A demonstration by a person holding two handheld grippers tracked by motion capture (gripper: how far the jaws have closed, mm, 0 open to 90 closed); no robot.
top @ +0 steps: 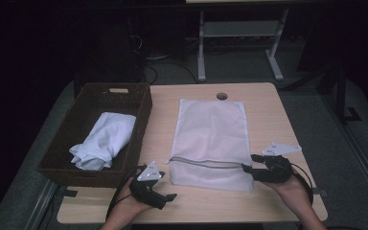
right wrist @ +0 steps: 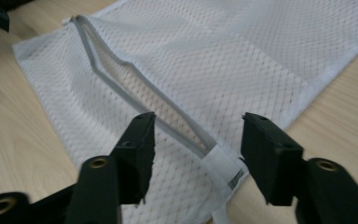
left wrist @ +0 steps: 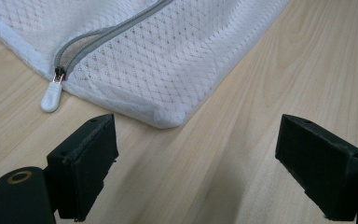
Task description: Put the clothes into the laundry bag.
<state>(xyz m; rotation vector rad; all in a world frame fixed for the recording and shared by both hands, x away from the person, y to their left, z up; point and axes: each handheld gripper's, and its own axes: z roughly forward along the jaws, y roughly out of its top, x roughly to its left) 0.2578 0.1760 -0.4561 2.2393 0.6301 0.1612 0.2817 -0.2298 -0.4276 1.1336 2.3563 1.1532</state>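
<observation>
A white mesh laundry bag (top: 211, 129) lies flat on the wooden table (top: 268, 110), its grey zipper (top: 206, 163) partly unzipped near the front edge. My right gripper (top: 250, 163) sits at the bag's right end. In the right gripper view its jaws (right wrist: 198, 140) straddle the zipper's end tab (right wrist: 219, 161) with gaps on both sides, so it is open. My left gripper (top: 166, 186) rests by the bag's near left corner, jaws wide open with only table between them (left wrist: 196, 154). The white zipper pull (left wrist: 51, 98) lies just ahead of it.
A dark woven basket (top: 146, 115) stands at the table's left and holds a crumpled white cloth (top: 106, 139). A round cable hole (top: 222, 96) sits at the table's far edge. Bare wood stretches right of the bag.
</observation>
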